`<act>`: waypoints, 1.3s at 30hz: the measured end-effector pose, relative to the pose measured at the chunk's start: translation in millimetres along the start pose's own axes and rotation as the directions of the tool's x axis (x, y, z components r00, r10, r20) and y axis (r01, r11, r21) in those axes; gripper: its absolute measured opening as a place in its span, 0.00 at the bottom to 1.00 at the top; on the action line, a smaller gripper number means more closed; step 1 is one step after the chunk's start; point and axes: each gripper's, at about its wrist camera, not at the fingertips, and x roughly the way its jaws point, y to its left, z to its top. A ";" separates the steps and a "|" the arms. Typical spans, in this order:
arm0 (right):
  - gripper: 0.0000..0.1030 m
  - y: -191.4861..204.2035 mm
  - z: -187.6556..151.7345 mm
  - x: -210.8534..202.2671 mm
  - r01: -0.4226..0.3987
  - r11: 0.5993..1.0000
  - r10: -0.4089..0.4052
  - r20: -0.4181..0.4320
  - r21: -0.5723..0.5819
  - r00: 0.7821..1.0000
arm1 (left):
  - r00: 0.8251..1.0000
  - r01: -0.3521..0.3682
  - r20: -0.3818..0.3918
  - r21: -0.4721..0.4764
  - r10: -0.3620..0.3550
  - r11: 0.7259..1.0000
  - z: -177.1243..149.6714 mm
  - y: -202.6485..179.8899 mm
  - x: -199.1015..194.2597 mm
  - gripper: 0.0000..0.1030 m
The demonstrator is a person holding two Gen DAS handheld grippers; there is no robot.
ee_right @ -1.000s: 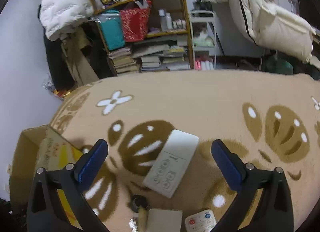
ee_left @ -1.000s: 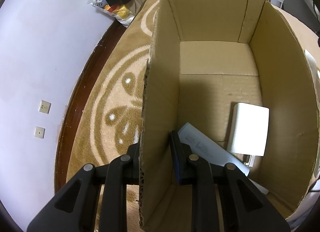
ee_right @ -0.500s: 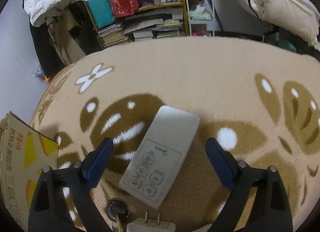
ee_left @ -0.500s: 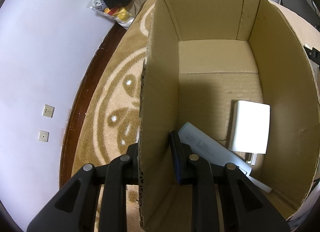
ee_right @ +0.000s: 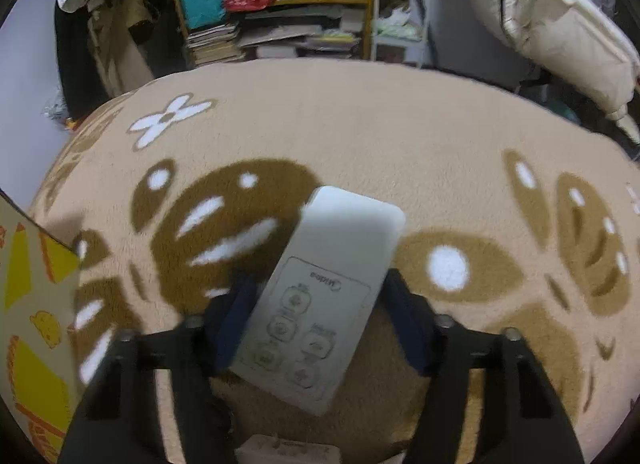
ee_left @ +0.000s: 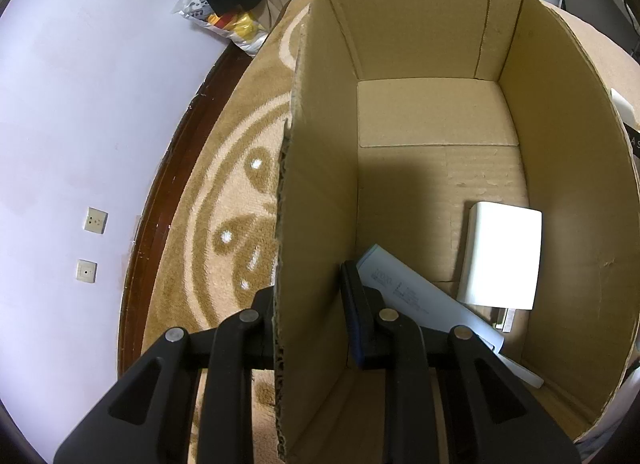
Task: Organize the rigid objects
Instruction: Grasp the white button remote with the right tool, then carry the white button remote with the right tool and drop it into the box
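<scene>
My left gripper [ee_left: 310, 304] is shut on the left wall of an open cardboard box [ee_left: 316, 184], one finger inside and one outside. Inside the box lie a white charger [ee_left: 500, 256] and a pale flat box [ee_left: 424, 304]. My right gripper [ee_right: 320, 304] is open, its blue-padded fingers either side of a white remote control [ee_right: 328, 292] that lies on the tan patterned rug [ee_right: 360, 124]. The left pad is close to the remote's edge; the right pad stands a little apart. A corner of the cardboard box [ee_right: 32, 284] shows at the left of the right wrist view.
A white plug-like item [ee_right: 288, 450] lies just below the remote at the frame bottom. Cluttered shelves with books and bags [ee_right: 272, 16] stand beyond the rug. A white wall with sockets [ee_left: 92, 224] and a dark skirting board run left of the box.
My right gripper has moved down and forward over the remote, and its fingers have narrowed around it. The left gripper has stayed clamped on the box wall.
</scene>
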 end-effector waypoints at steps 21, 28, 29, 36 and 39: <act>0.51 36.7 5.9 -80.4 -0.194 0.979 0.202 0.150 -0.067 0.968 | 1.000 0.009 0.000 -0.007 -0.009 1.000 -1.1 5.8 0.3 0.22; 0.51 58.6 5.6 -112.2 -0.286 0.952 0.301 0.170 -0.109 0.938 | 1.000 0.013 -0.002 -0.009 -0.013 1.000 -0.8 7.2 1.2 0.22; 0.51 62.6 5.3 -117.4 -0.294 0.948 0.312 0.176 -0.122 0.934 | 1.000 0.014 -0.002 -0.011 -0.014 1.000 -0.8 7.8 1.5 0.22; 0.50 90.0 -1.1 -148.5 -0.359 0.912 0.396 0.195 -0.199 0.897 | 1.000 0.016 -0.003 -0.012 -0.016 1.000 -1.0 8.7 2.7 0.22; 0.50 101.0 -7.2 -156.6 -0.377 0.895 0.424 0.194 -0.239 0.884 | 1.000 0.016 -0.003 -0.012 -0.016 1.000 -1.4 9.5 3.5 0.22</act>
